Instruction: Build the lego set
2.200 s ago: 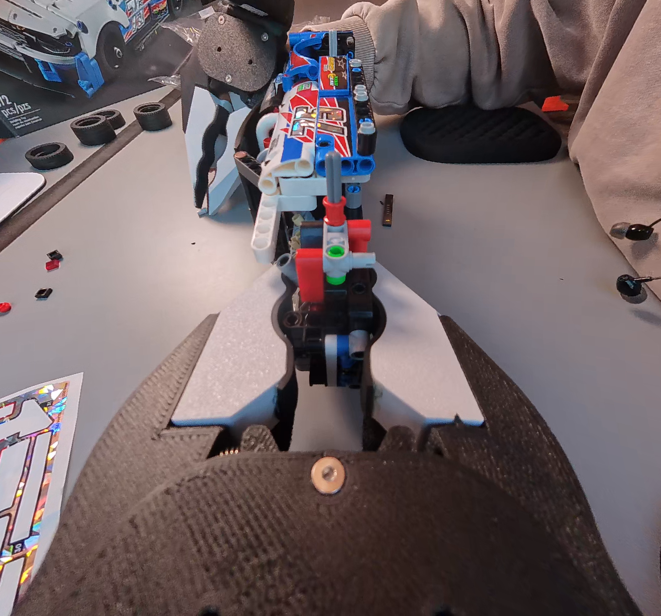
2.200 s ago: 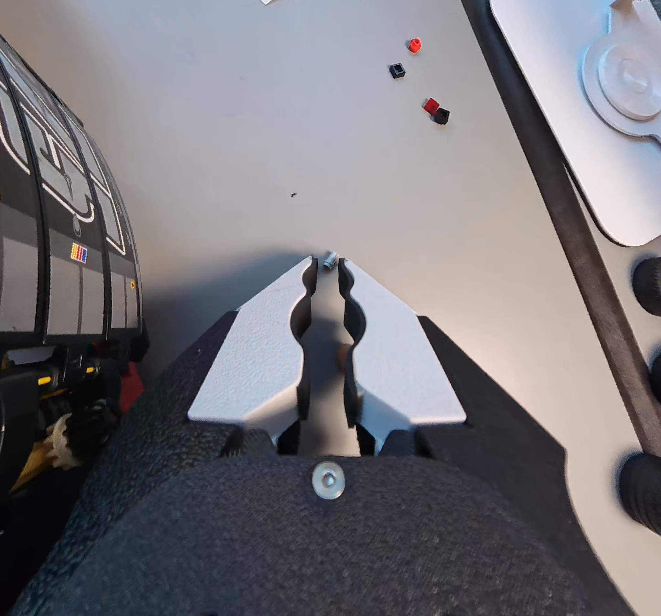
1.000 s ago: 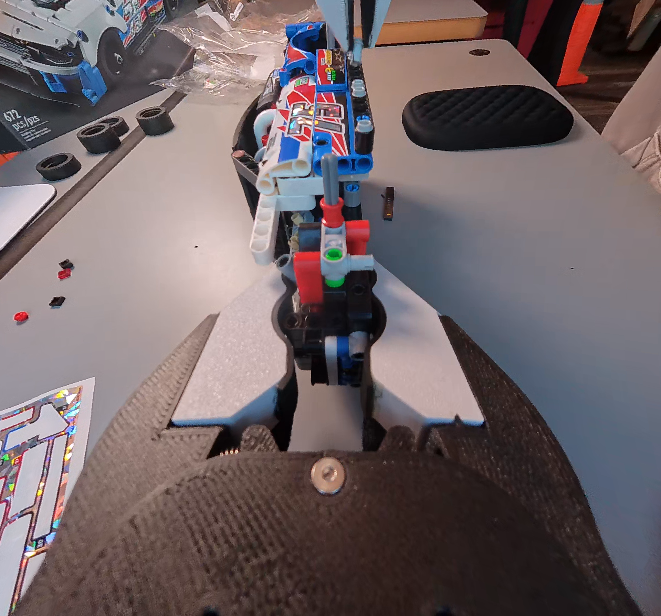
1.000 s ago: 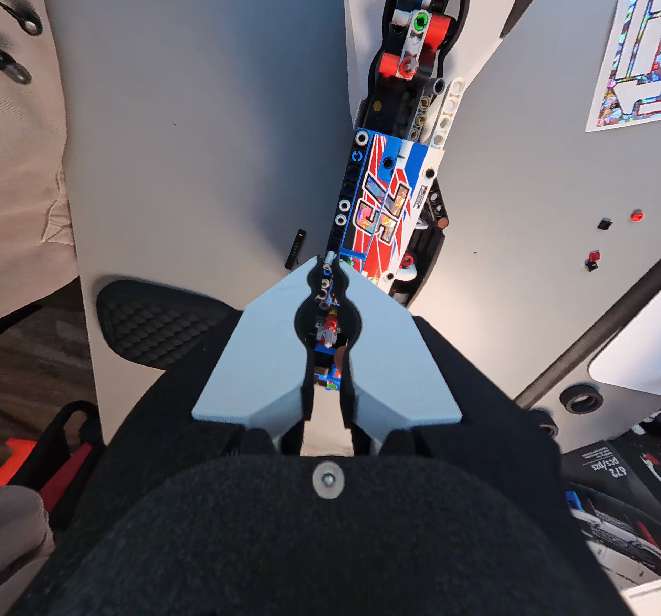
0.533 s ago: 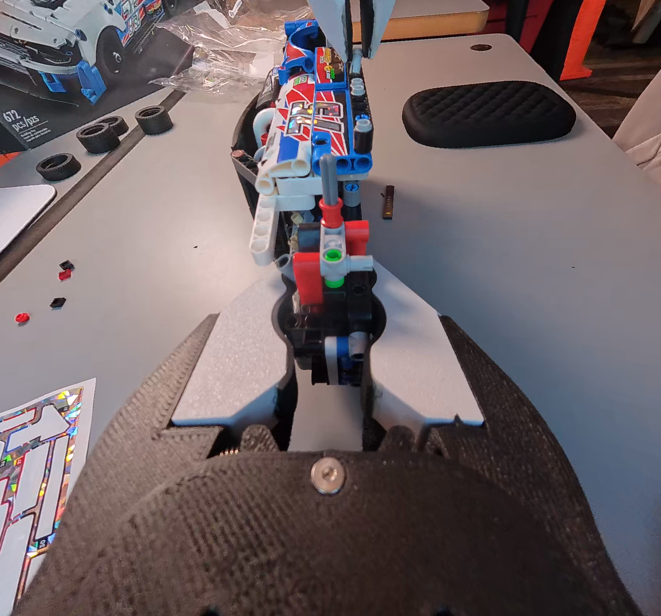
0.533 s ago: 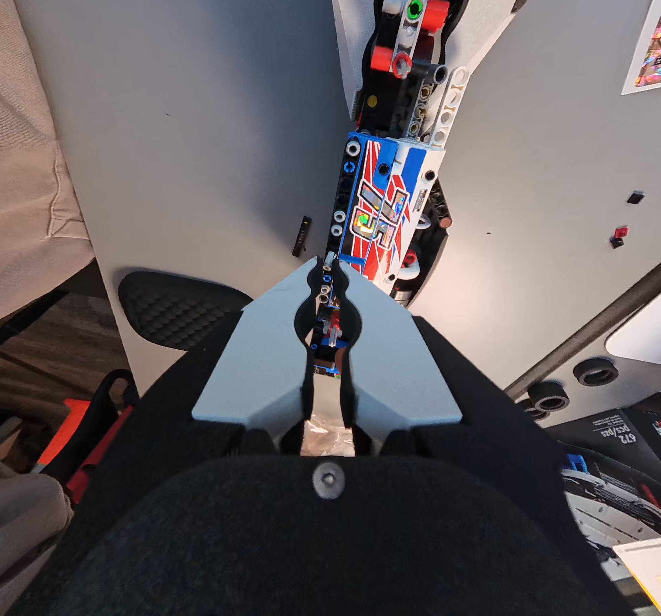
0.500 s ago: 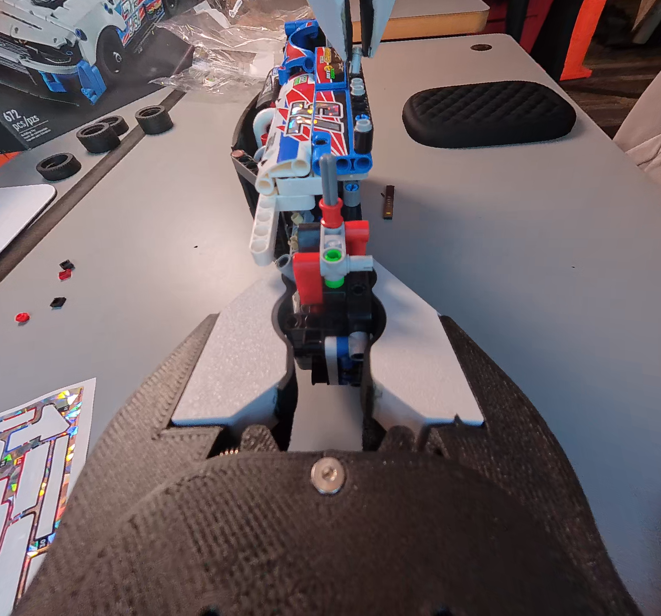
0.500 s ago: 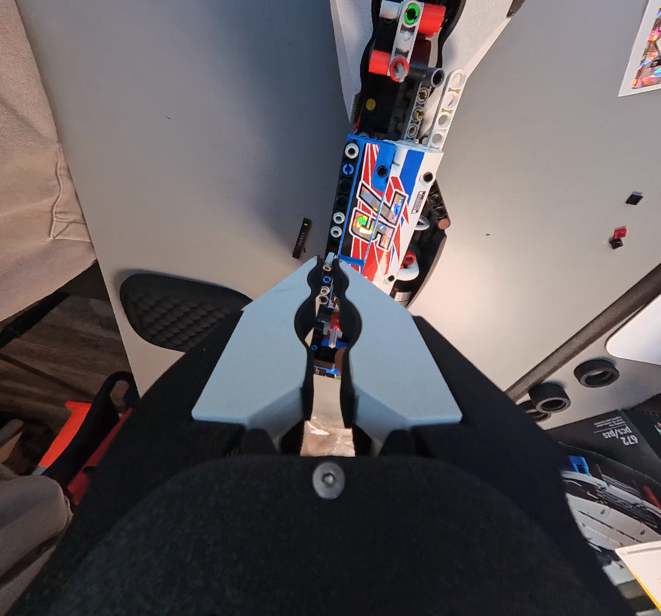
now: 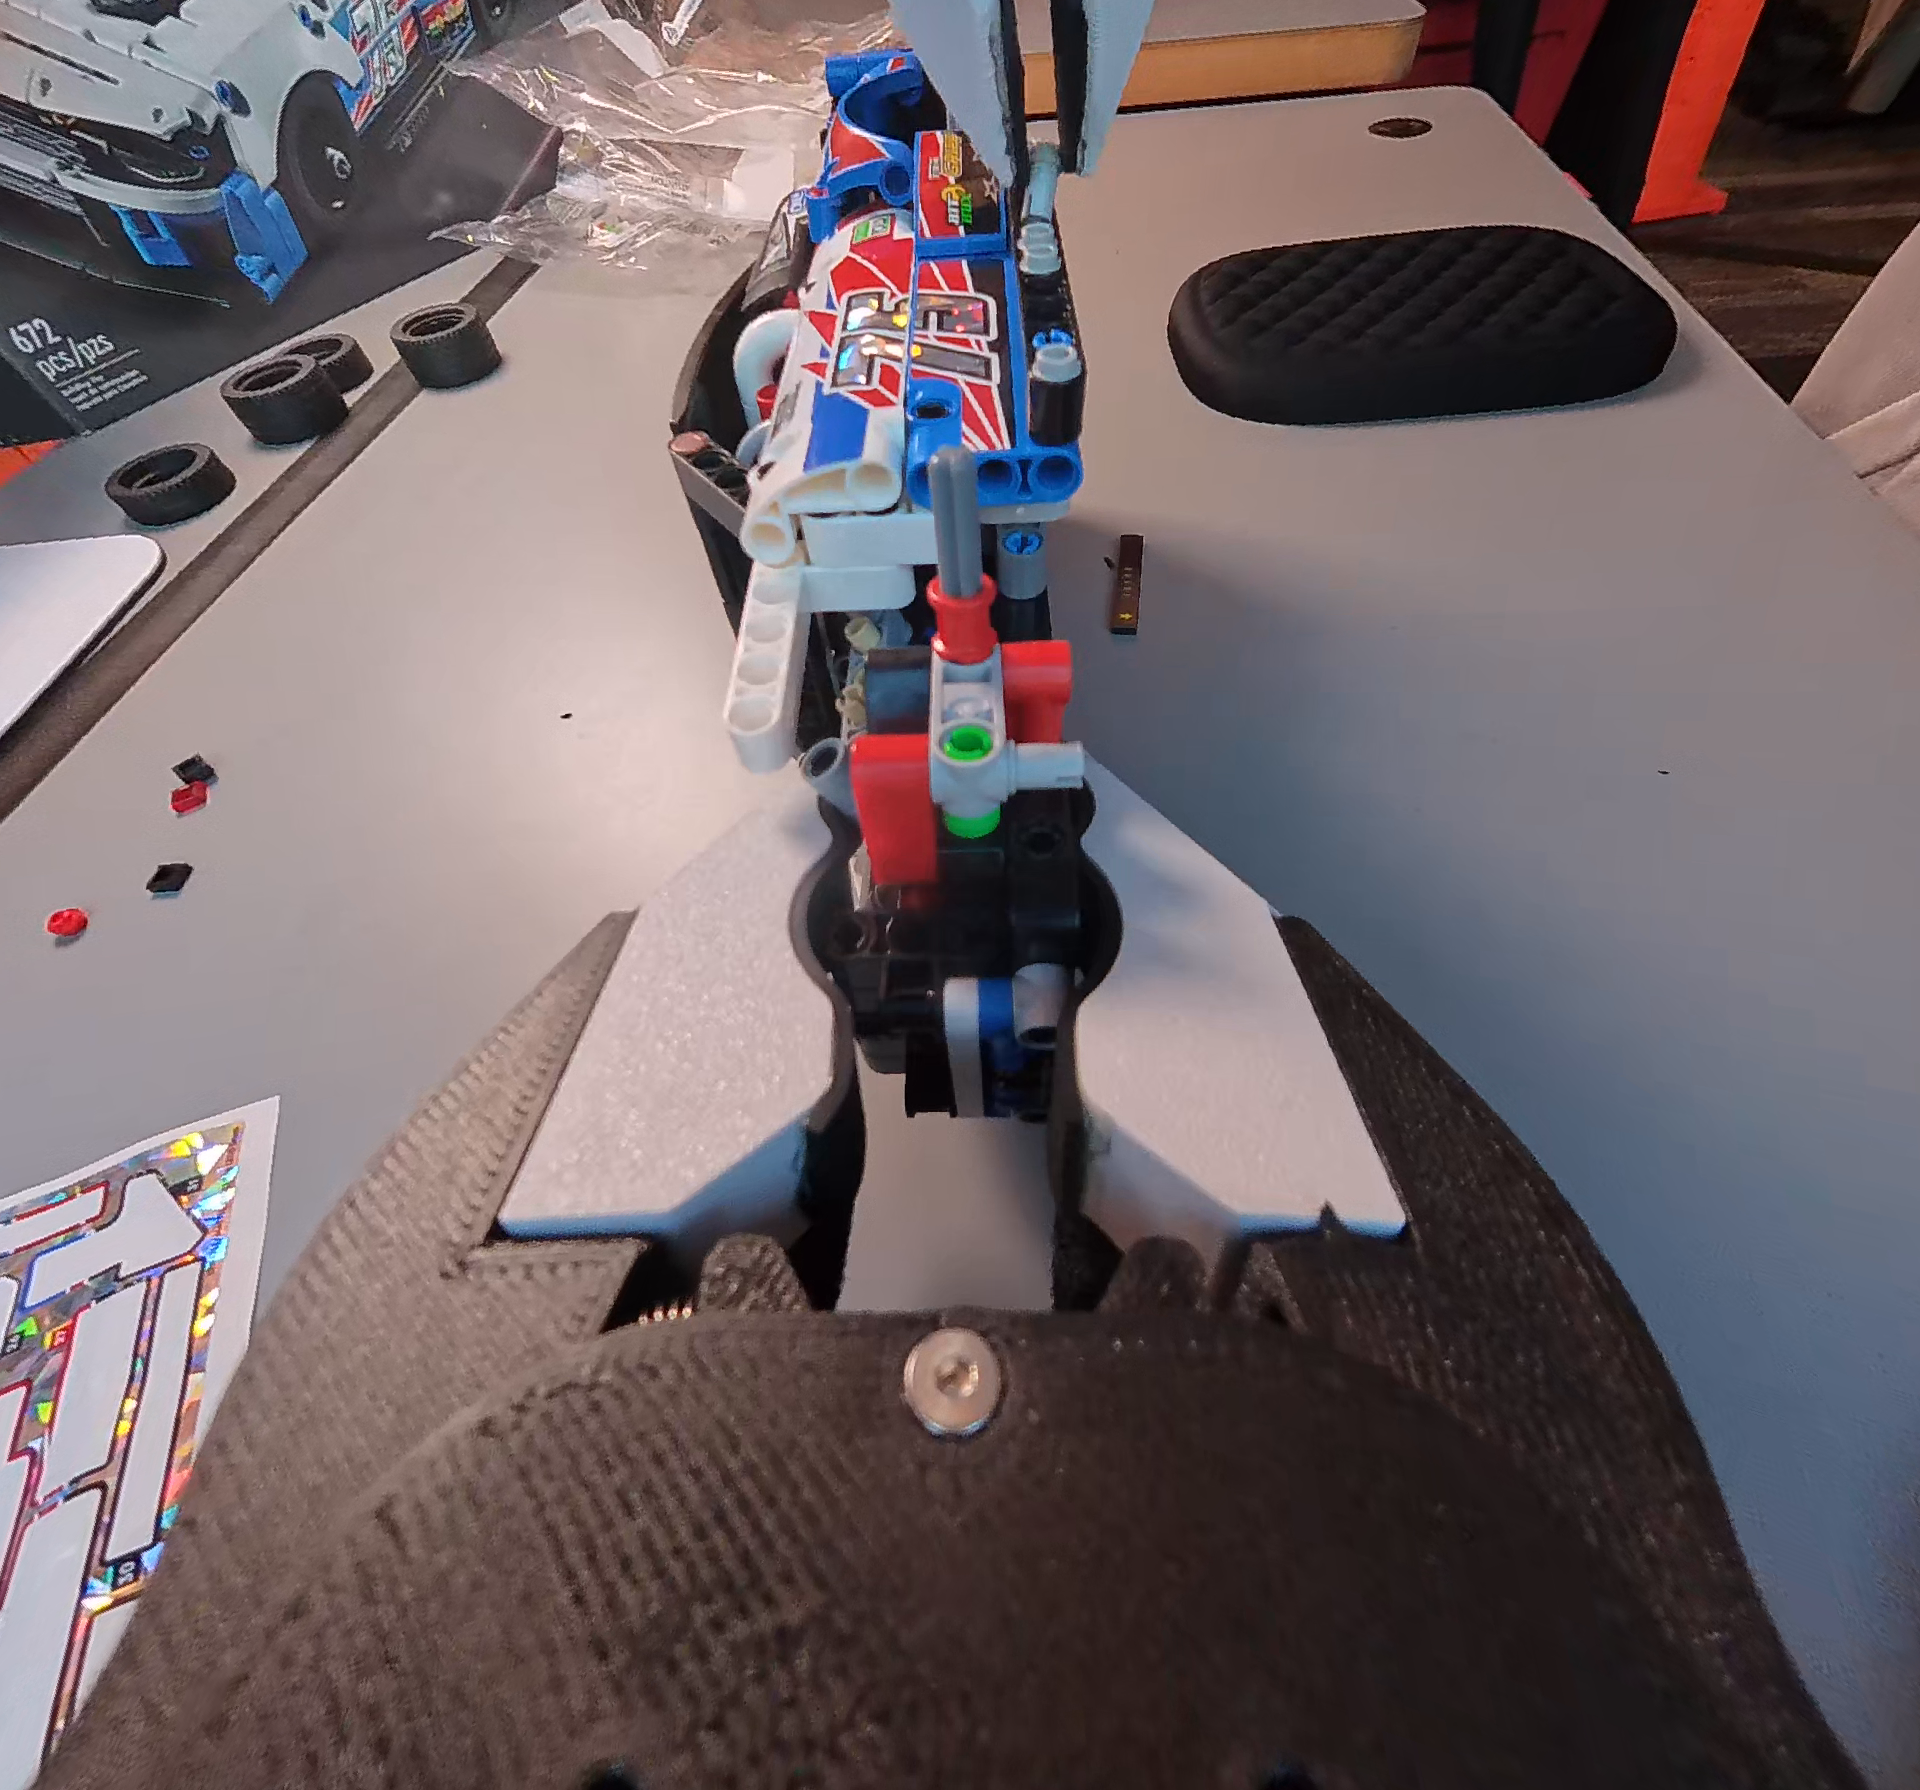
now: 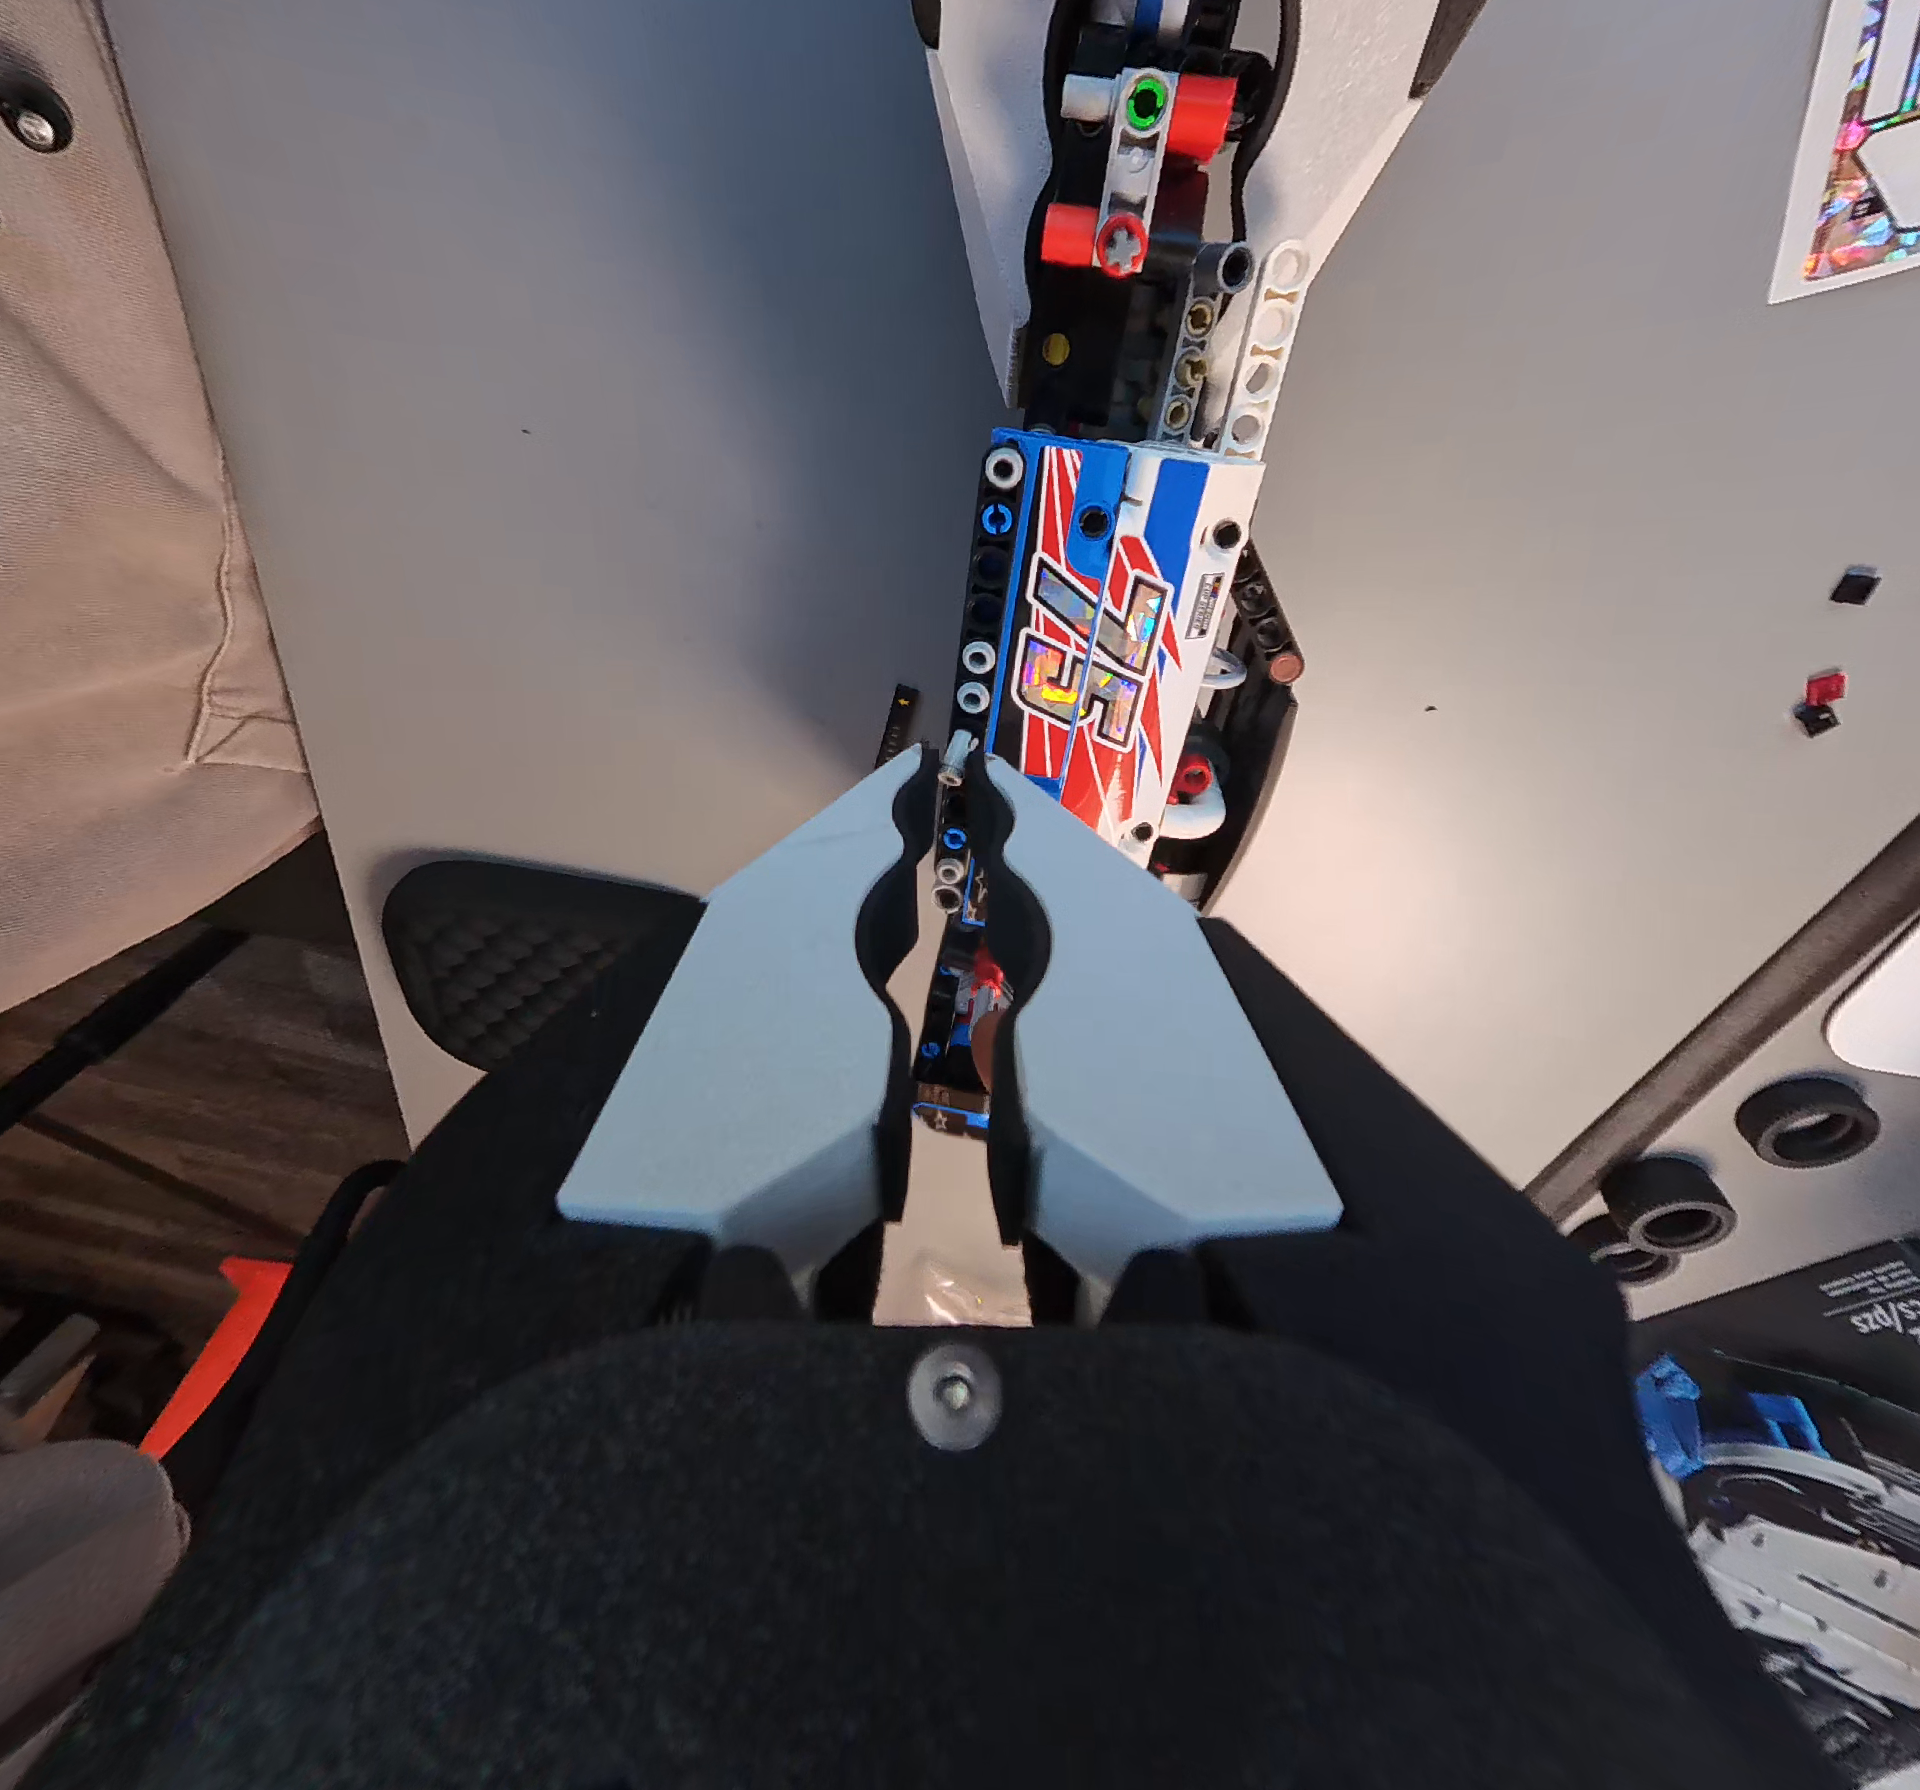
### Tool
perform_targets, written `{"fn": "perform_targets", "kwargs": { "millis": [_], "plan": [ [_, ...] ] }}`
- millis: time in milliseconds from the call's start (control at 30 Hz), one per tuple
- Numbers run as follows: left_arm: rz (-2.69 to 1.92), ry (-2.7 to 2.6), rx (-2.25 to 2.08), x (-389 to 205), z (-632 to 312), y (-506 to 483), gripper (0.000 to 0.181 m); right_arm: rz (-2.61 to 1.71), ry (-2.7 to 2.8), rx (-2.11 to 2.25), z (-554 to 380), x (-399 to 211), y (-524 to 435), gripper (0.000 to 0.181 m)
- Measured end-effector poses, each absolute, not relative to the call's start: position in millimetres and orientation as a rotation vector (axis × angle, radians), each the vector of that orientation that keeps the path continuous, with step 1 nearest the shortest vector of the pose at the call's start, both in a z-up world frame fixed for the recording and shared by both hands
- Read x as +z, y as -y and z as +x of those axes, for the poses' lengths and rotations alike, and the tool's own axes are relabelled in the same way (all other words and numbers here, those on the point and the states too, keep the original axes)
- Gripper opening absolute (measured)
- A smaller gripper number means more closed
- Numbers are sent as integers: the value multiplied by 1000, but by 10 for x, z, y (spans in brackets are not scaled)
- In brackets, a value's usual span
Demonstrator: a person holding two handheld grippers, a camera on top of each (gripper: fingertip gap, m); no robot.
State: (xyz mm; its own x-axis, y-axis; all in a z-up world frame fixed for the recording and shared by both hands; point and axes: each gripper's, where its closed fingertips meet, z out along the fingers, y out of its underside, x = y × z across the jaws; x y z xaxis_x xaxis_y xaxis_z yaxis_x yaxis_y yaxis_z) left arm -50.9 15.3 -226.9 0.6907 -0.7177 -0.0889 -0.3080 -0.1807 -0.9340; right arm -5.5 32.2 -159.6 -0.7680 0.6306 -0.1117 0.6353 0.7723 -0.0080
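Even, cool indoor light falls across the grey surface (image 9: 1455,805) in the left wrist view, with soft shadows and sharp focus through mid-frame. Wide-angle distortion bends the edges, and the black gripper housing at the bottom of the frame blurs. In the right wrist view, a warm glow tints the surface at centre right, holographic stickers on the lego car (image 10: 1101,639) glint, and the lower corners go soft and dark.

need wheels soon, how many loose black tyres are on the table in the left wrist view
4. One tyre lies nearest, by the dark strip; two overlap against the box; the fourth is farthest. More may lie out of frame.
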Motion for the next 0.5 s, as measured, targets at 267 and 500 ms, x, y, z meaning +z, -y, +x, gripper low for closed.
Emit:
{"fn": "perform_targets", "kwargs": {
  "millis": [267,500],
  "plan": [
    [-1774,-816,-449,-2271,-513,-153,33,1002,-2866,4,-98,-1591,-308,2],
    [-1774,-824,-445,-2272,-503,-150,34,1025,-2876,2,-142,-1614,-321,2]
  ]
}}
